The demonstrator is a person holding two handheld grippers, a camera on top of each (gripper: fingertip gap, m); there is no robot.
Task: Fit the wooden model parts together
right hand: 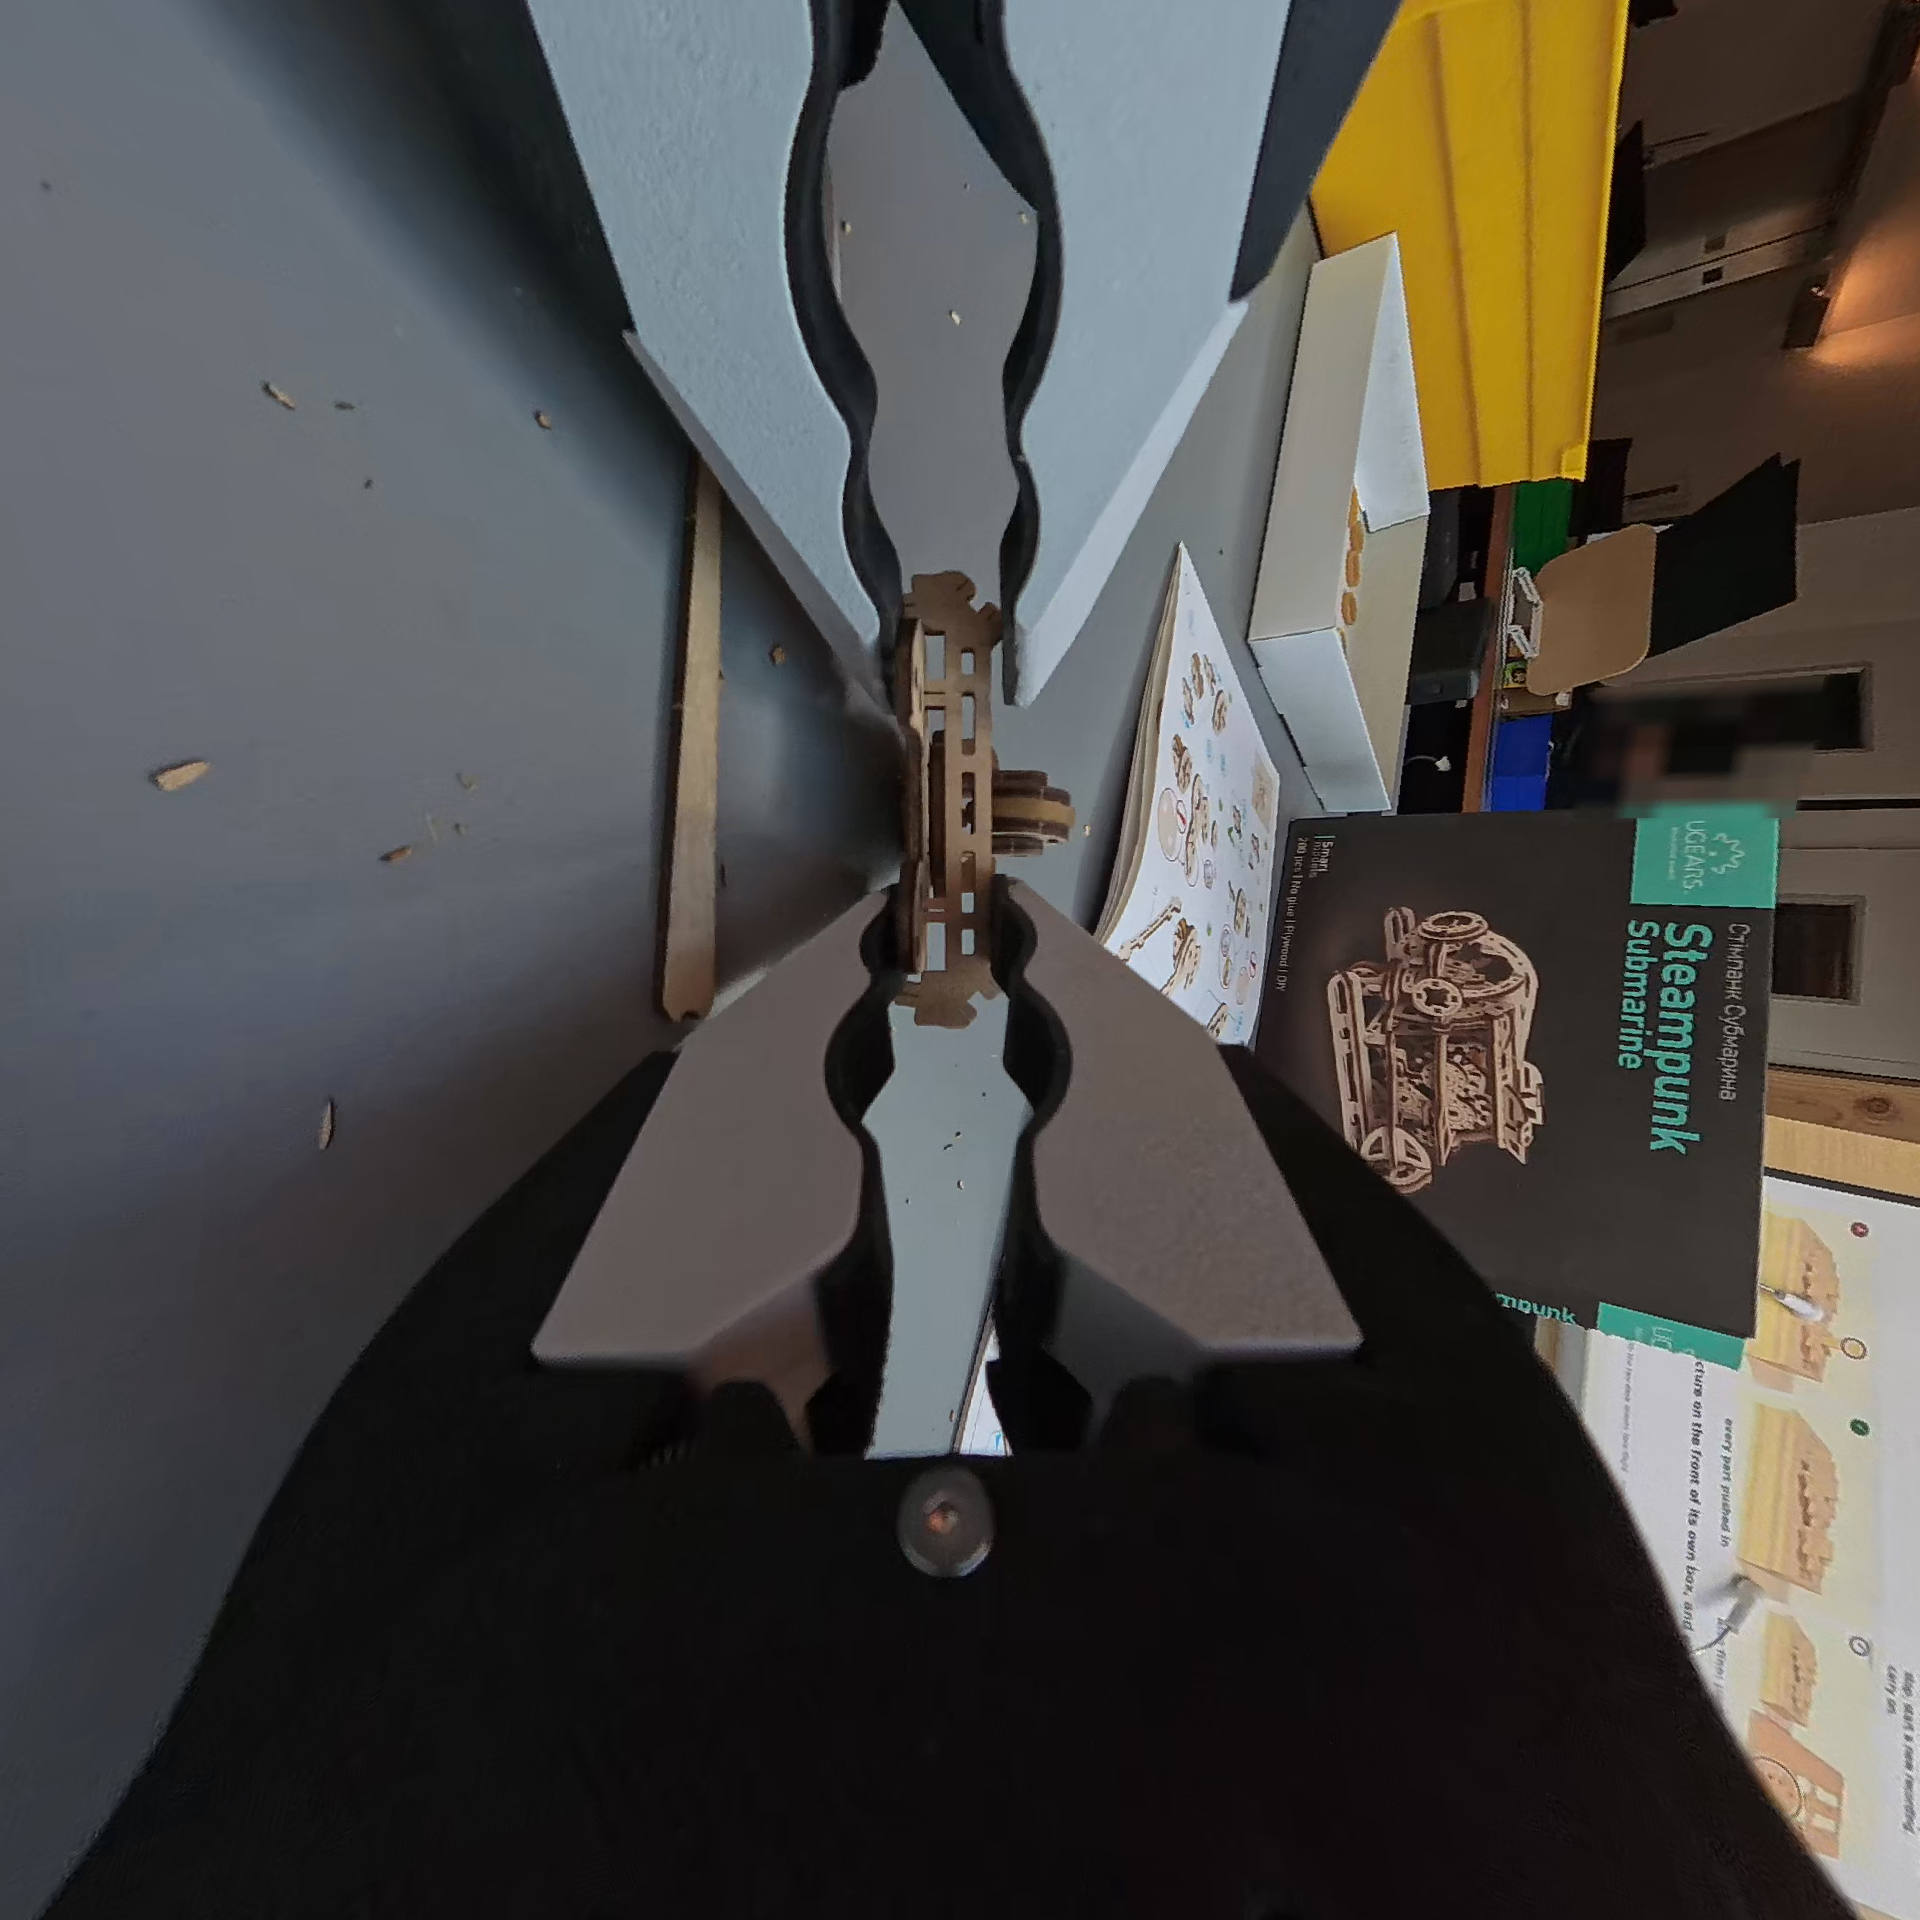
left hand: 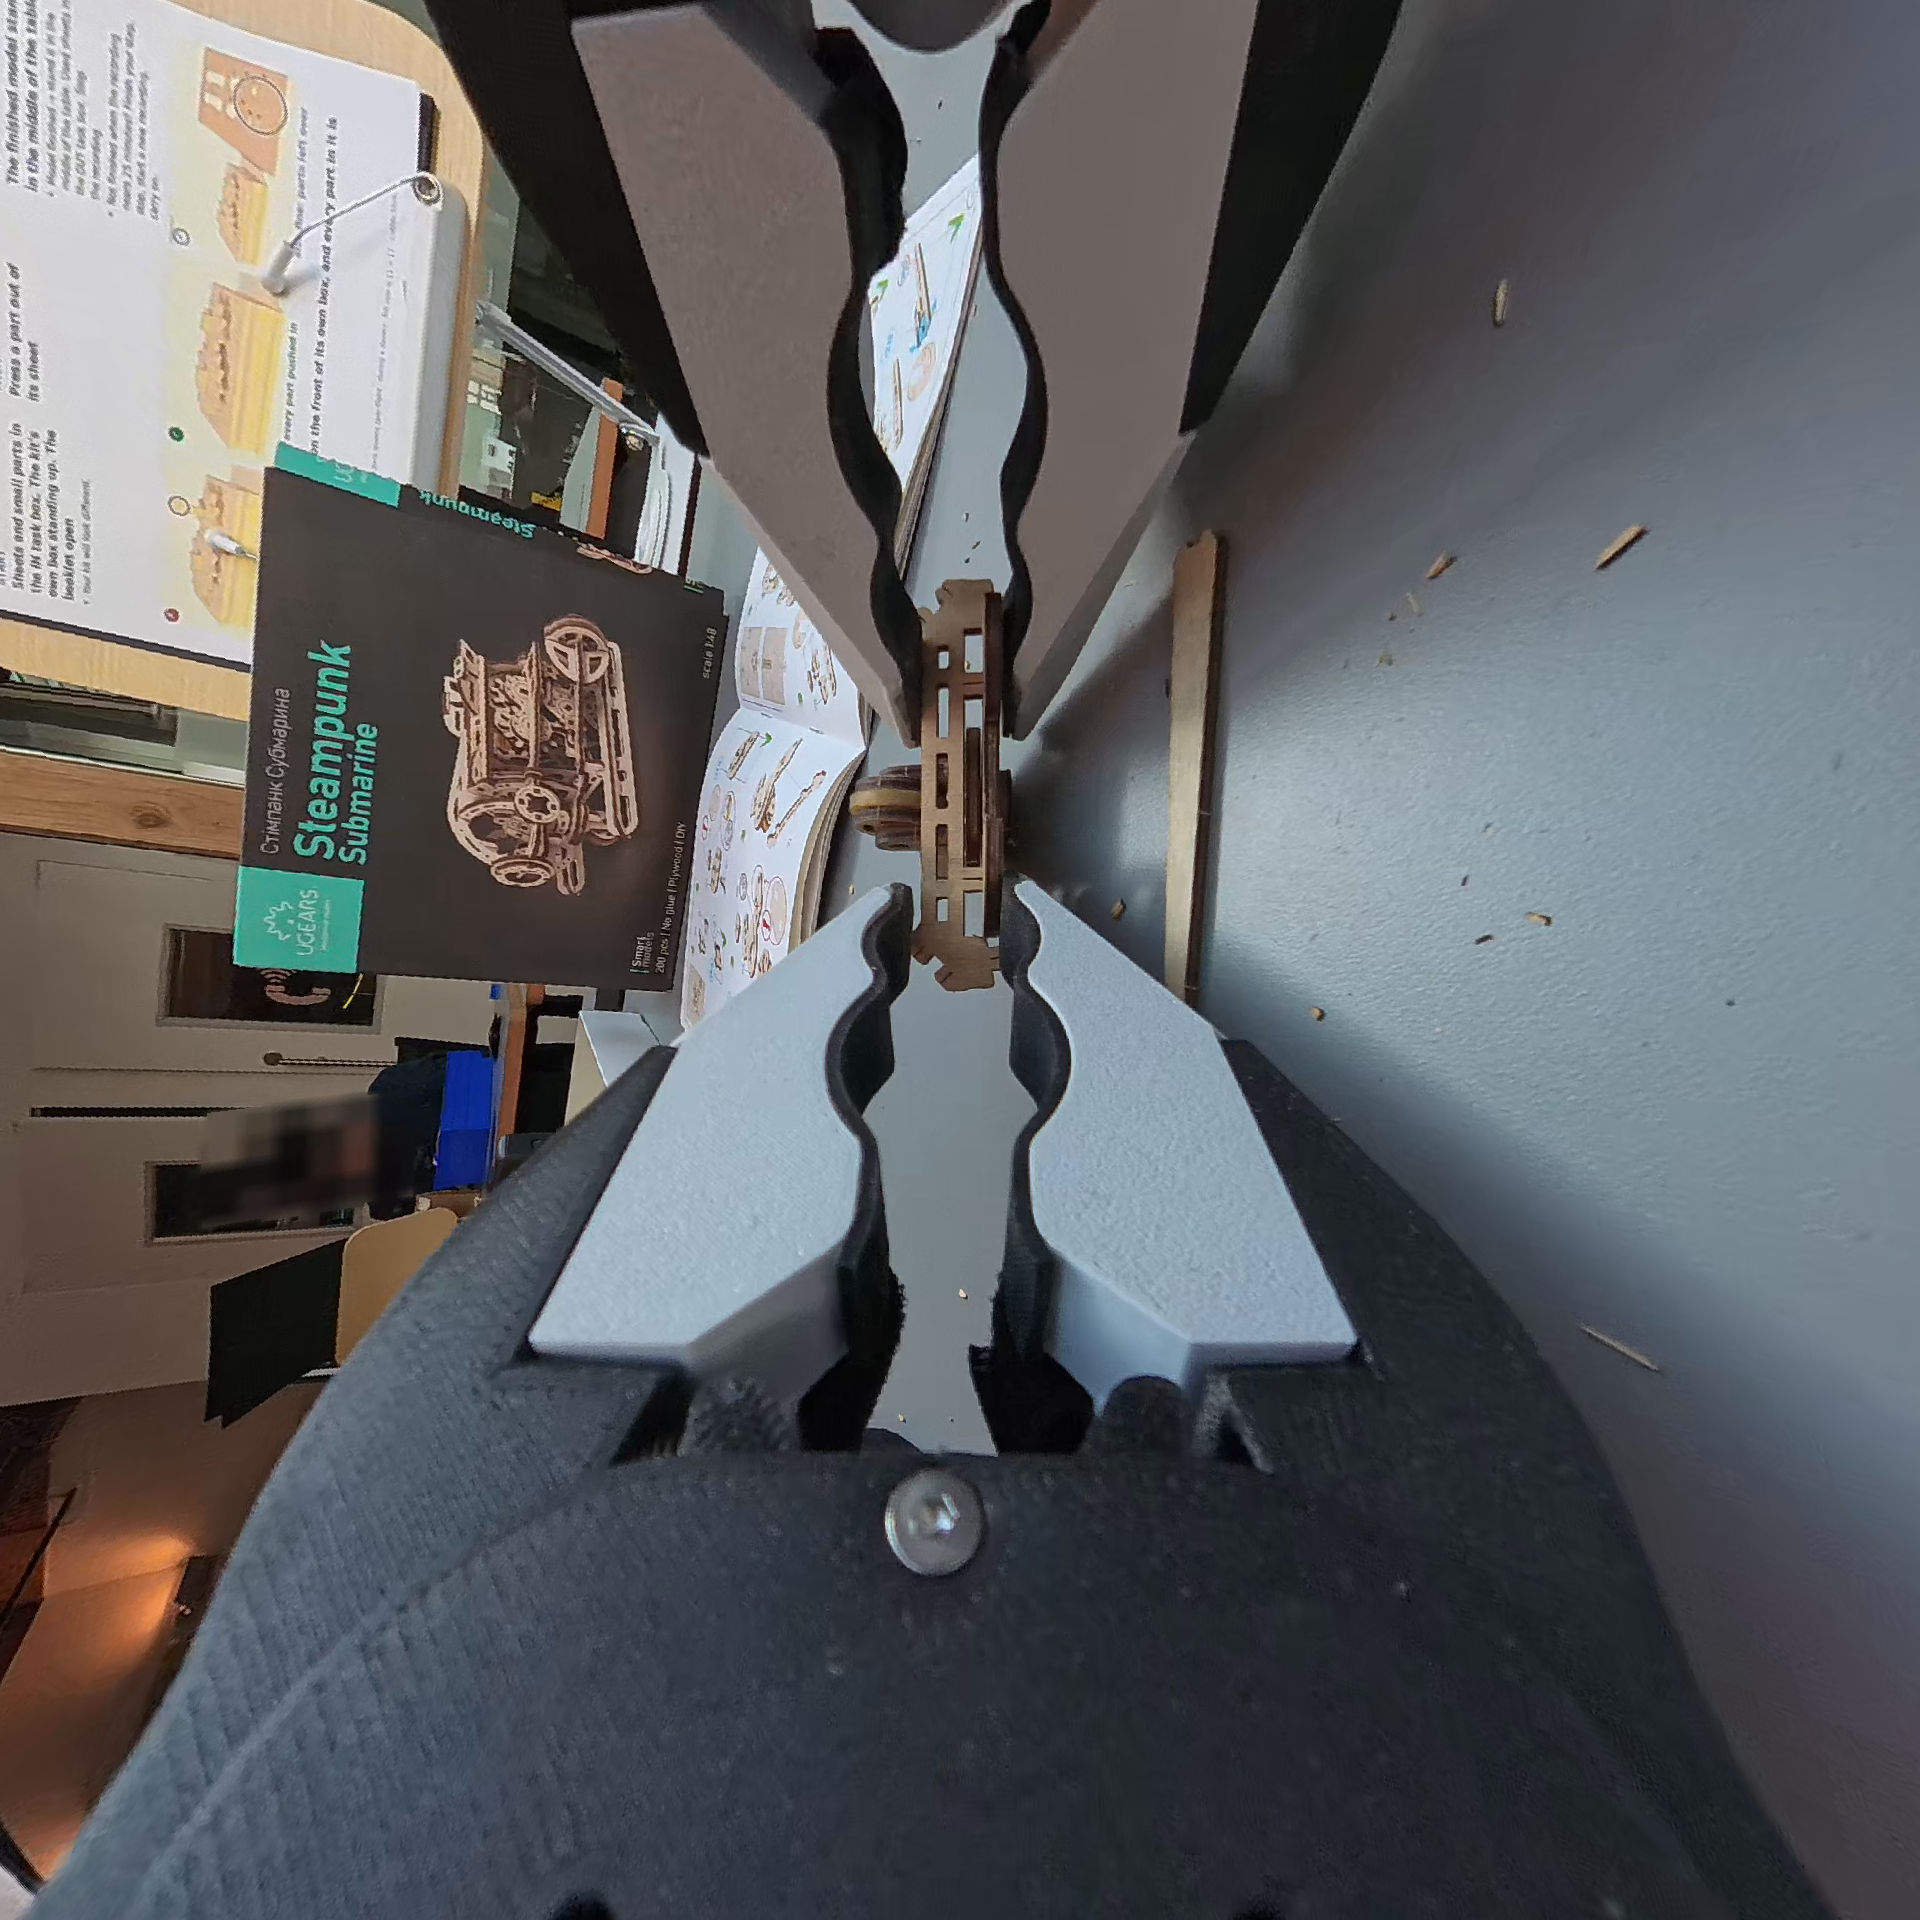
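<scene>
A small wooden assembly [left hand: 958, 790] hangs above the grey table [left hand: 1558, 935] between my two grippers, which face each other. It is a slotted flat piece seen edge on, with toothed ends and a round stacked hub on one side. My left gripper [left hand: 961, 914], with light grey fingers, is shut on one end. My right gripper [left hand: 958, 707], with brown-grey fingers, is shut on the other end. In the right wrist view my right gripper [right hand: 945, 925] clamps the near end of the assembly [right hand: 951, 790] and my left gripper [right hand: 945, 655] clamps the far end.
A thin wooden strip [left hand: 1195, 758] lies on the table beside the grippers, with wood splinters [left hand: 1621, 545] scattered around. A dark kit box [right hand: 1507, 1070], an open instruction booklet [right hand: 1195, 810], a white box [right hand: 1340, 520], a yellow bin [right hand: 1475, 239] and a printed sheet [left hand: 208, 312] stand along the table's far side.
</scene>
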